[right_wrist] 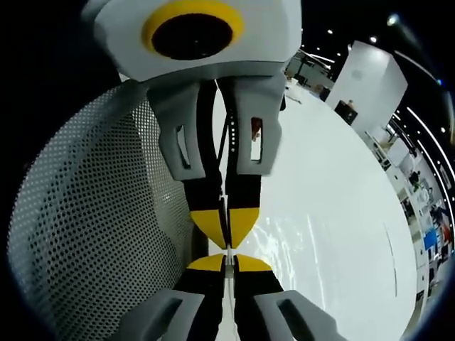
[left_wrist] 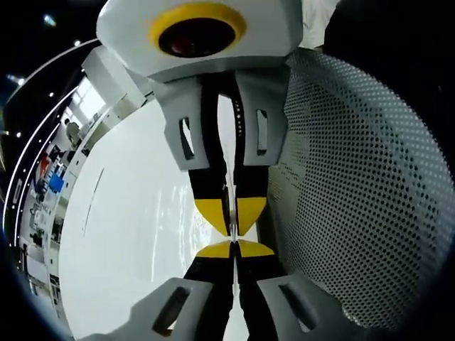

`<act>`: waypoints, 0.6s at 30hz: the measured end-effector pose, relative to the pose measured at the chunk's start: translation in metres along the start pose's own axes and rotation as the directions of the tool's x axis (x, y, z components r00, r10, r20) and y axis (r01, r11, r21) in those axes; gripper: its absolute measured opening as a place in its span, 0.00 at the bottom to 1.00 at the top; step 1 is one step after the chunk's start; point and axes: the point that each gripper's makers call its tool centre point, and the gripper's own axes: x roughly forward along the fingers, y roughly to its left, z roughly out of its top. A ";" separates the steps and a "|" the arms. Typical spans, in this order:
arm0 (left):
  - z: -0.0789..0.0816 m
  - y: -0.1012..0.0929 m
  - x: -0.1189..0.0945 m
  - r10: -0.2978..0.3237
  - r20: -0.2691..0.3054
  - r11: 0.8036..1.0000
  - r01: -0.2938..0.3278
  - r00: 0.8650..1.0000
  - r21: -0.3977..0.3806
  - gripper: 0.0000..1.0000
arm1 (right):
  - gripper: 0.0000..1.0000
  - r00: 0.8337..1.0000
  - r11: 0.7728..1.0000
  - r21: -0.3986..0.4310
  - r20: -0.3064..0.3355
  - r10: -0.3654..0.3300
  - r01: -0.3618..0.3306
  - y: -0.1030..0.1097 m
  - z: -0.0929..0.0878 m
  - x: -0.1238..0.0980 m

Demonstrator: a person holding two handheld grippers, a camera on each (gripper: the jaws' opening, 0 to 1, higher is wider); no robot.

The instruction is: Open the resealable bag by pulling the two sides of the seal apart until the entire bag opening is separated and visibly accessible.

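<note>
Left gripper (left_wrist: 232, 250) and right gripper (right_wrist: 226, 264) meet tip to tip. In each view own jaws rise from bottom, other gripper comes down from top. Thin clear bag (left_wrist: 229, 202) pinched edge-on between both pairs of yellow-tipped jaws, both clamped together on it; film barely visible, glossy, reflections on white surface (left_wrist: 135, 213) behind. Seal state: cannot tell. Perforated grey chair back (left_wrist: 362, 192) just beside grippers.

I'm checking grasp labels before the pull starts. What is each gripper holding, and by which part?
Left gripper and right gripper face tip to tip, each shut on a thin clear edge, apparently the bag; which part cannot be told.
</note>
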 end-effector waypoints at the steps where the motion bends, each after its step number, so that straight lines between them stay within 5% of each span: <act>1: 0.000 0.000 0.000 -0.001 0.001 1.000 0.001 1.000 0.000 0.00 | 0.00 1.000 1.000 -0.004 -0.002 0.004 -0.004 0.001 0.000 0.000; 18: -0.003 -0.002 -0.003 -0.006 -0.001 1.000 0.006 1.000 -0.020 0.00 | 0.00 1.000 1.000 0.014 -0.013 0.011 -0.011 0.002 -0.011 -0.006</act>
